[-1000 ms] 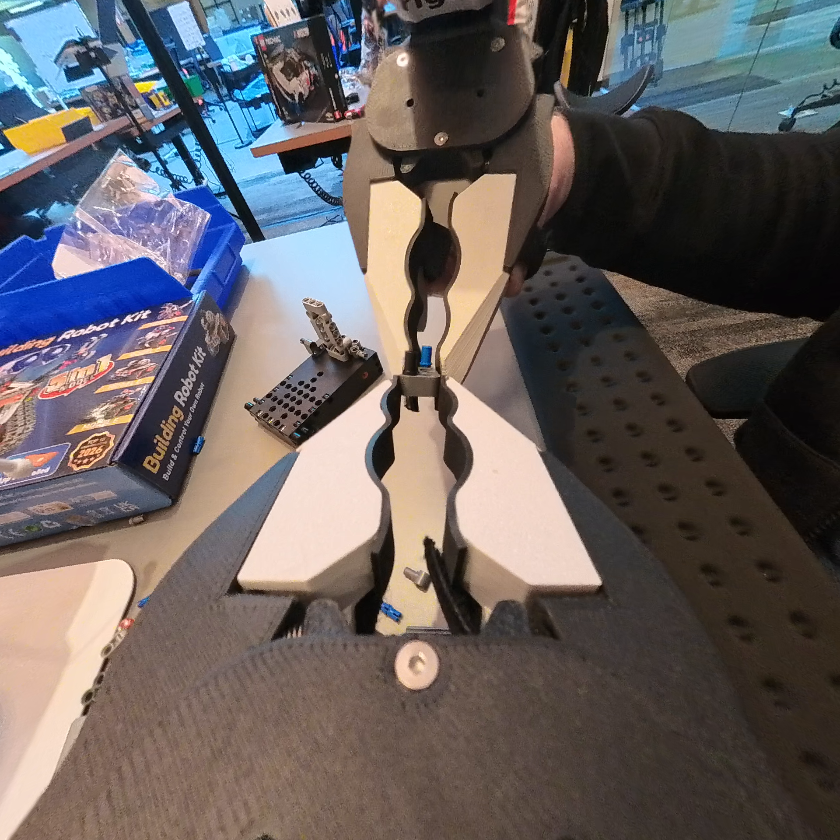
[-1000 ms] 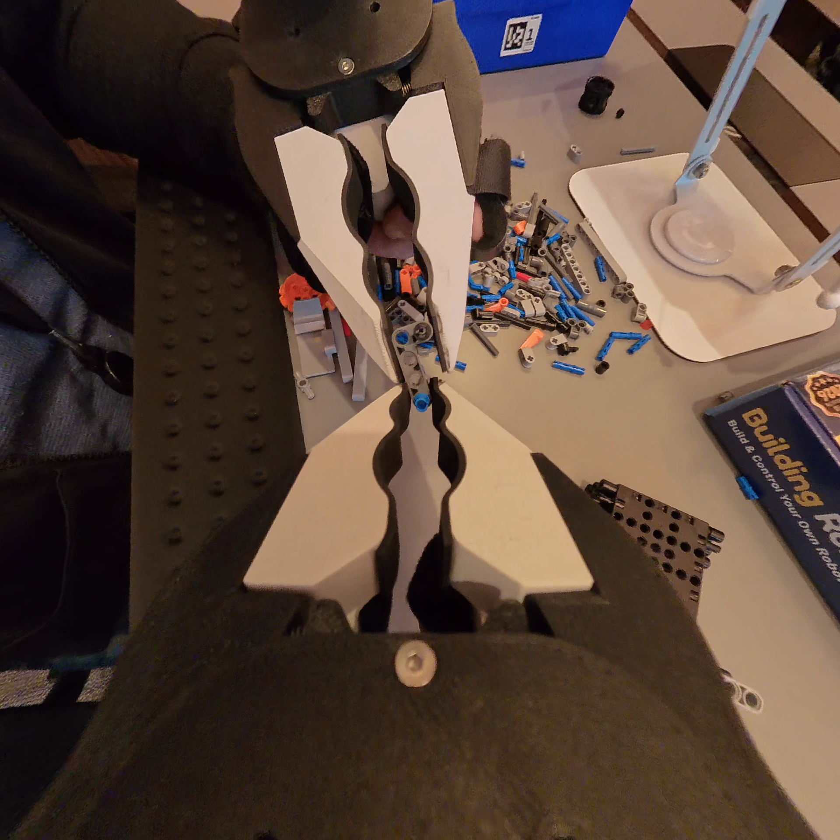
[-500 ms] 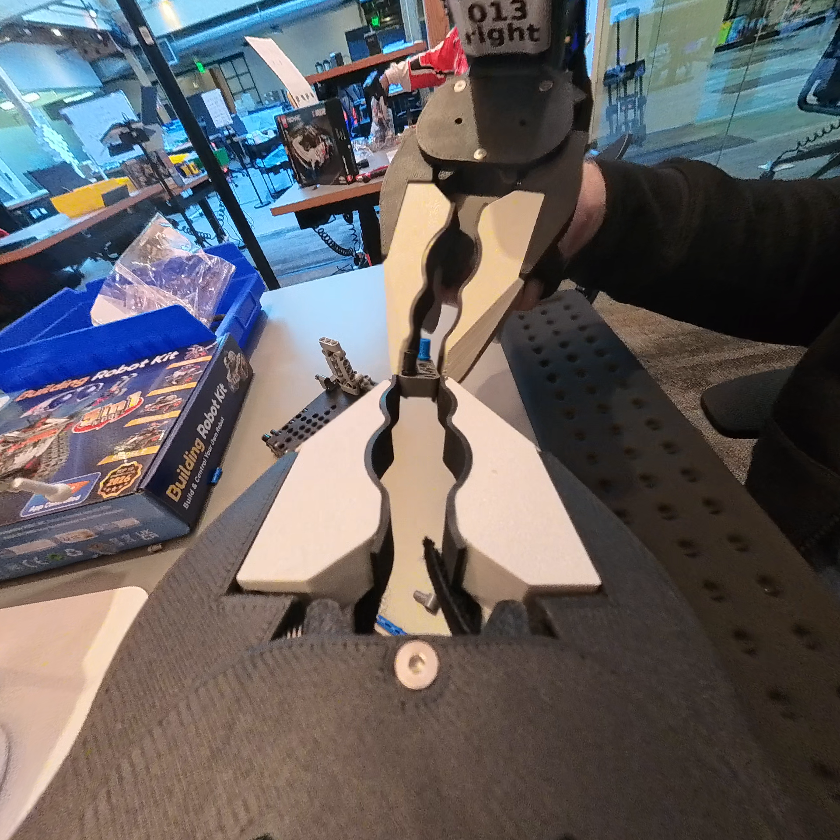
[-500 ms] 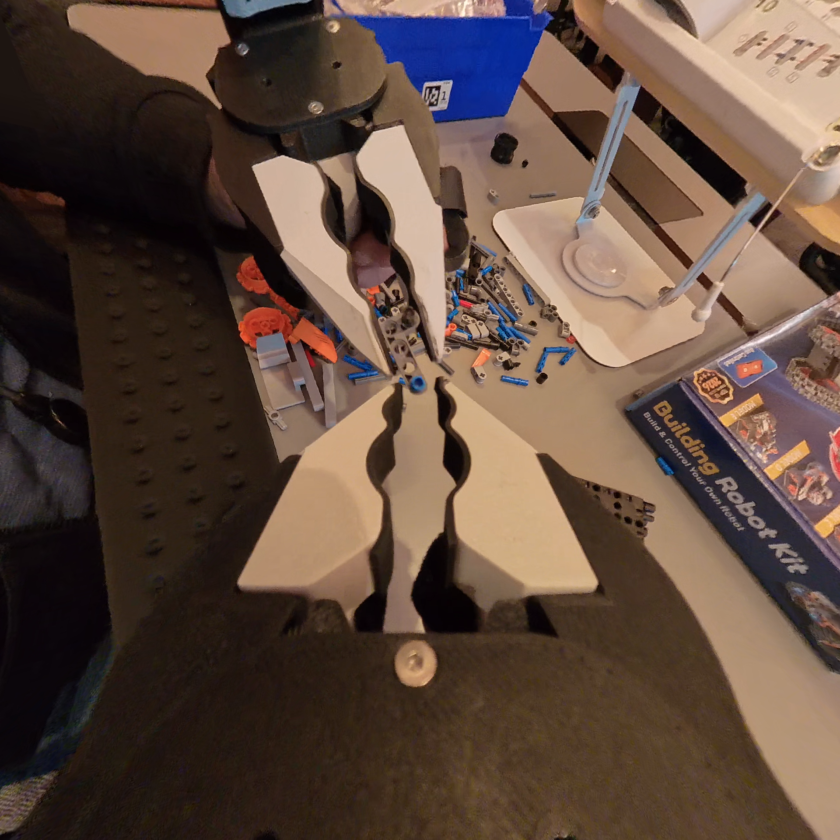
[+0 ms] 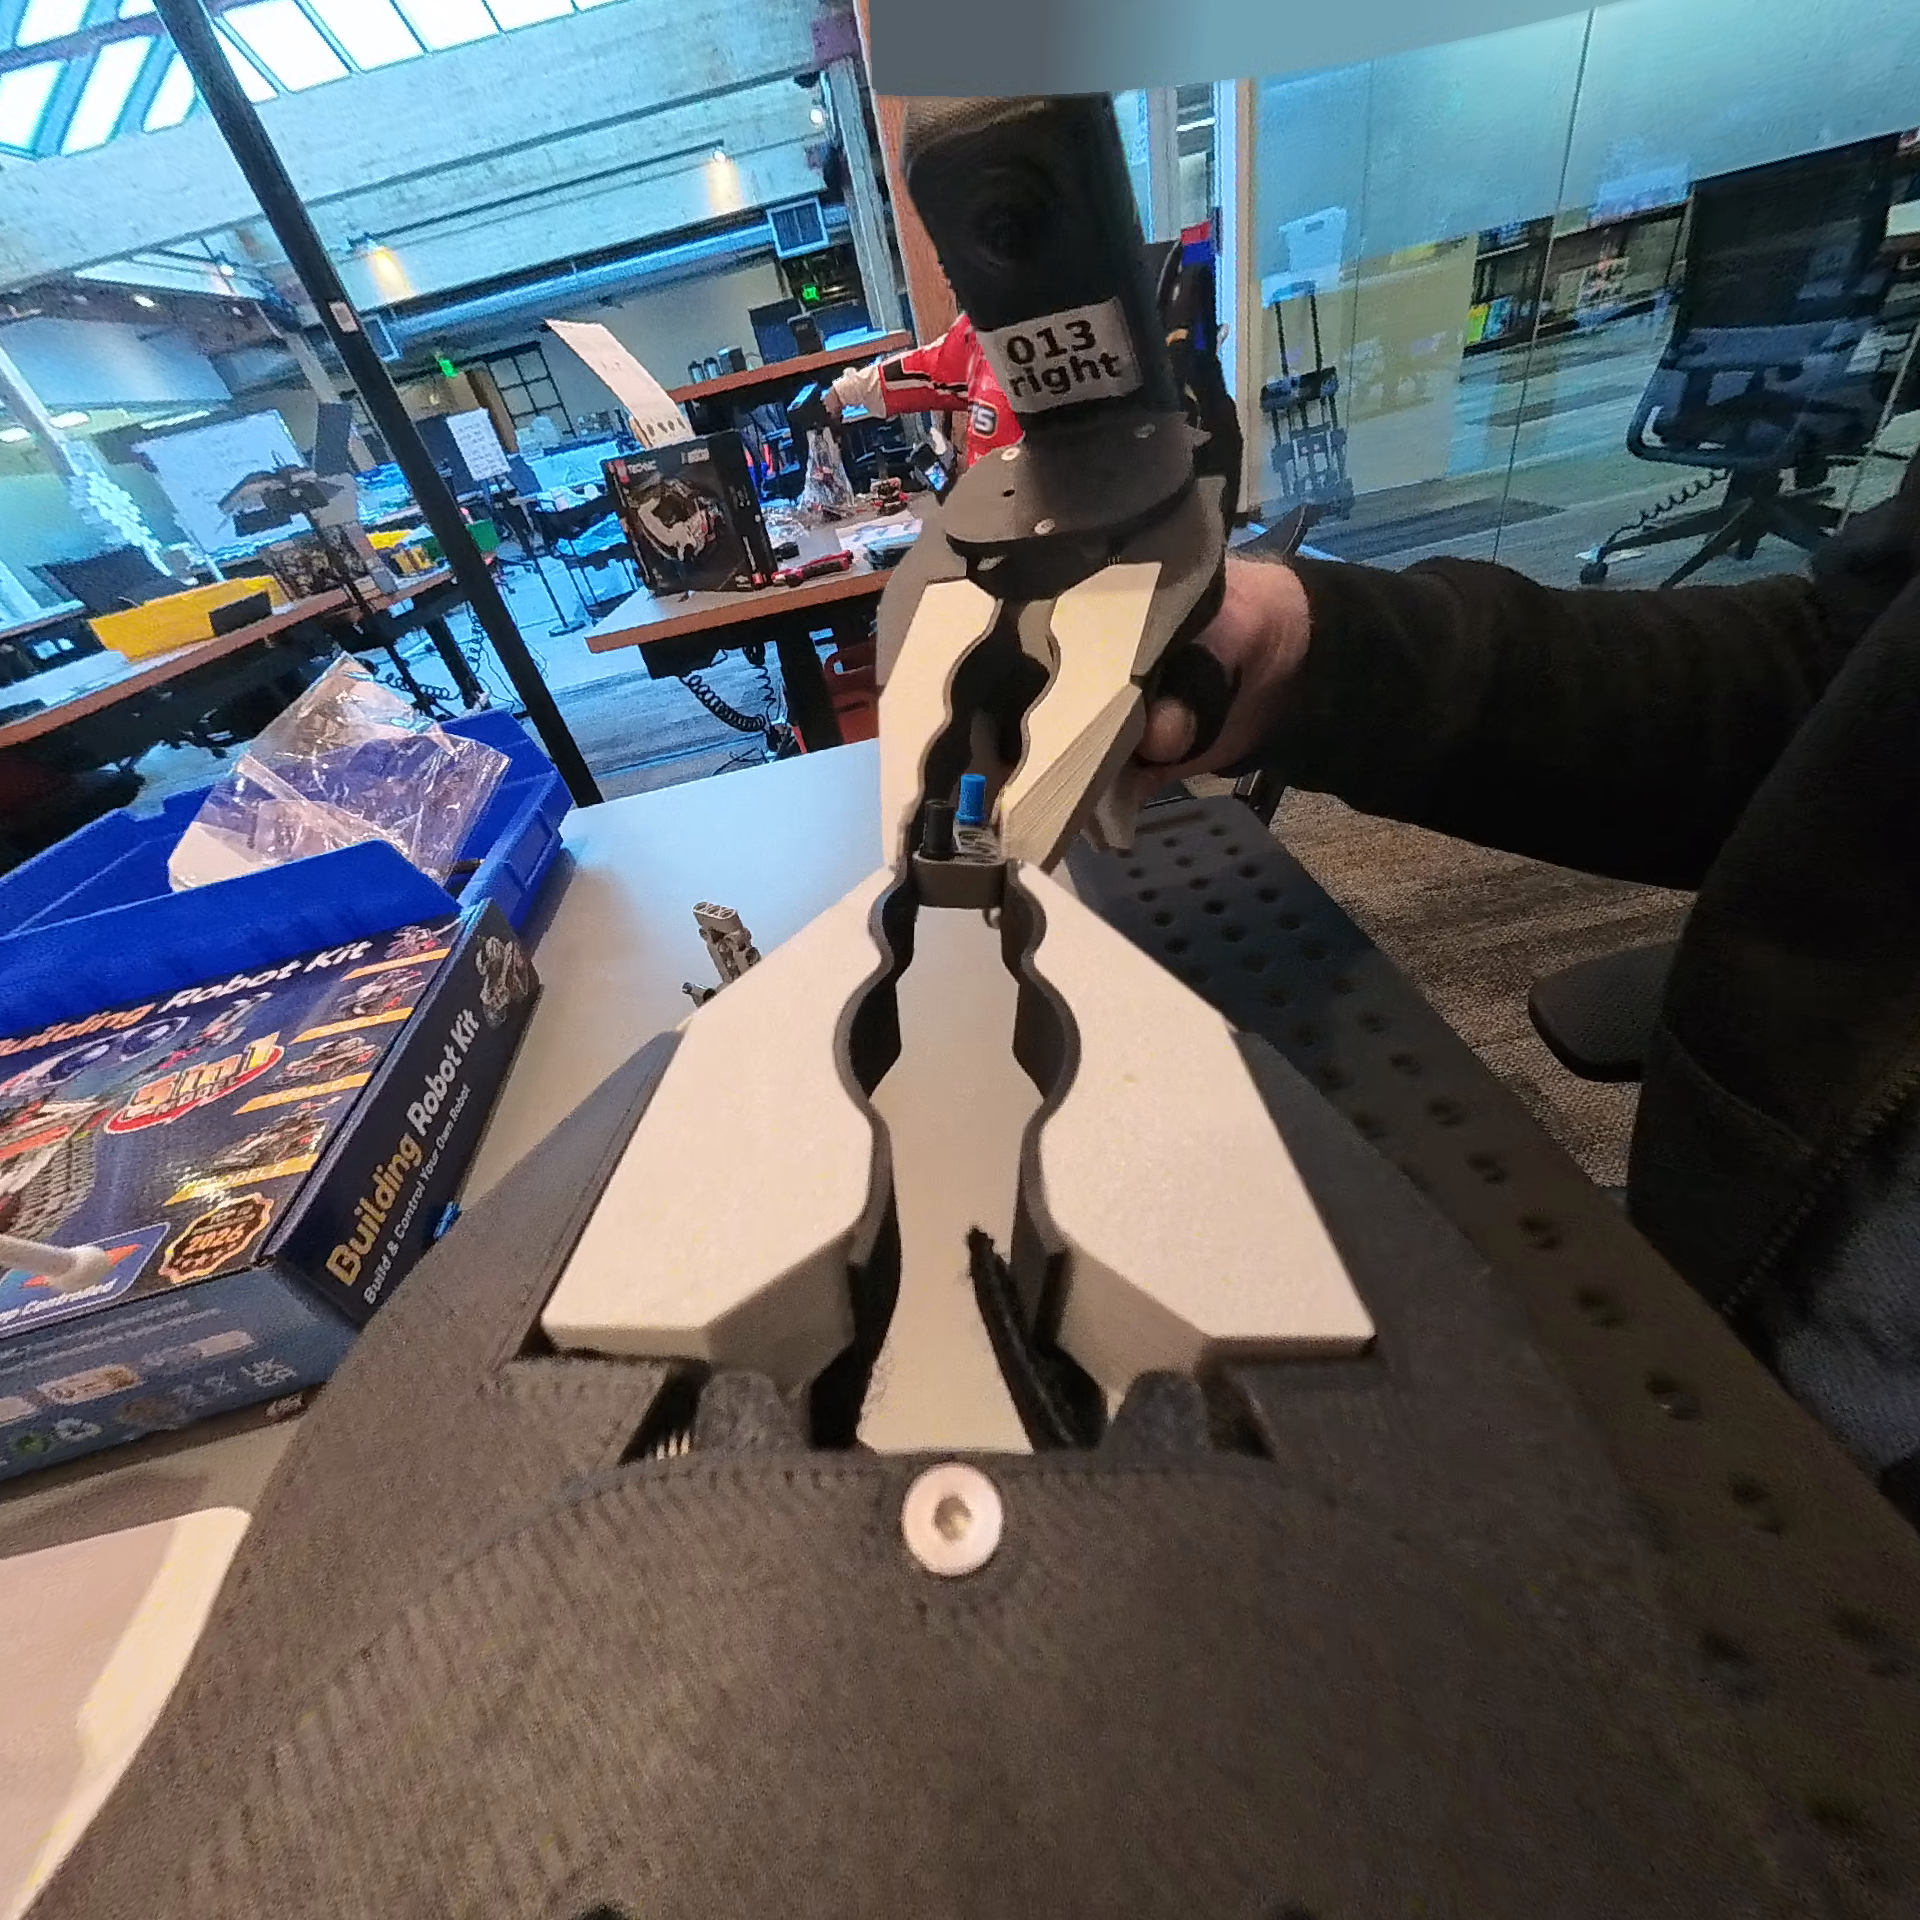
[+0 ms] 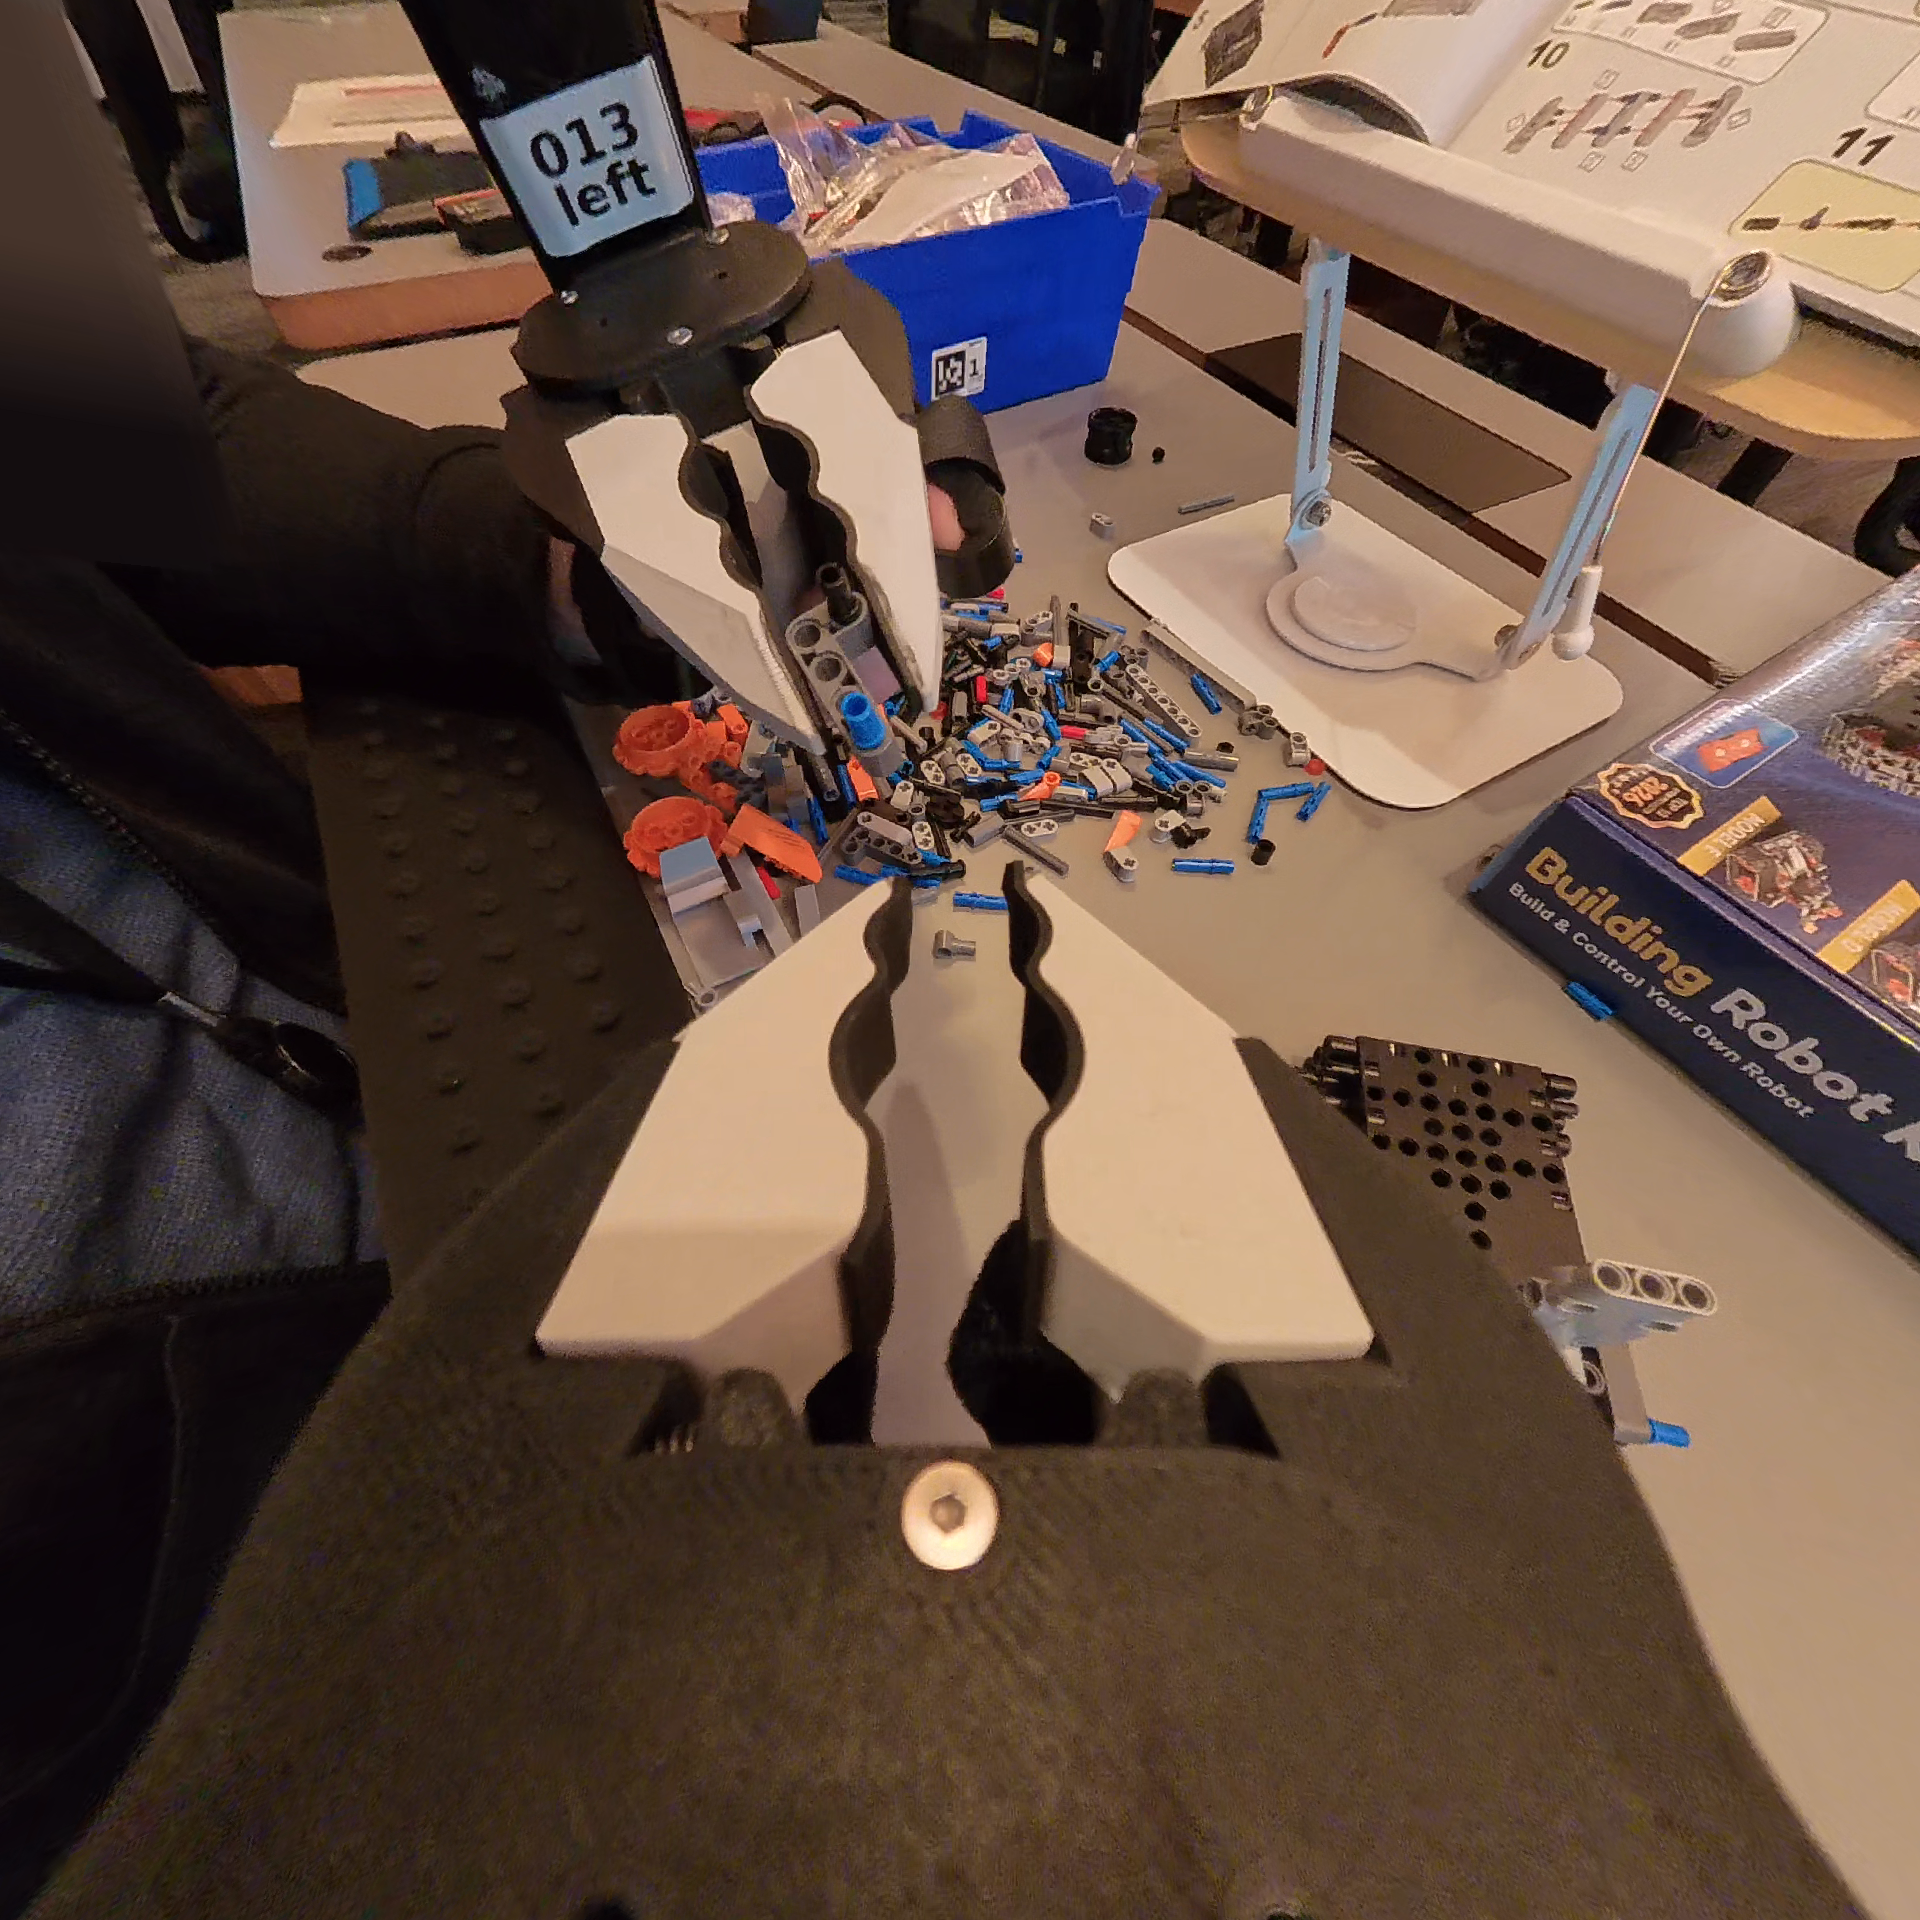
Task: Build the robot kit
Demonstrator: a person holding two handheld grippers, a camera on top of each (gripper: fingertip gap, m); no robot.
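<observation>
My left gripper [image 5: 956, 883] is shut on a short grey beam [image 5: 958, 864] and holds it above the table. A blue pin [image 5: 972, 798] and a black pin [image 5: 935, 826] stand up out of the beam. My right gripper [image 6: 958, 883] is open and empty, with its jaws a small gap apart. In the left wrist view its fingers [image 5: 1081, 717] hang just over the two pins. In the right wrist view the left gripper [image 6: 873, 727] holds the beam [image 6: 826, 649], with the blue pin [image 6: 860, 717] at its near end.
A pile of small blue, grey and black parts [image 6: 1039, 748] and orange wheels [image 6: 665, 738] lie under the grippers. A black perforated plate [image 6: 1455, 1143], a kit box [image 6: 1766, 935], a blue bin [image 6: 1029, 281] and a white booklet stand [image 6: 1455, 707] surround them. A black dimpled pad [image 5: 1351, 1039] lines the table edge. Left and right tips are no more than a few centimetres apart. The black perforated plate [image 6: 1455, 1143] sits 15 cm or so from the ends of my right fingers.
The right gripper has opened off the blue pin and drawn back from the beam. Both grippers have tilted upward. The left gripper still holds the beam.
</observation>
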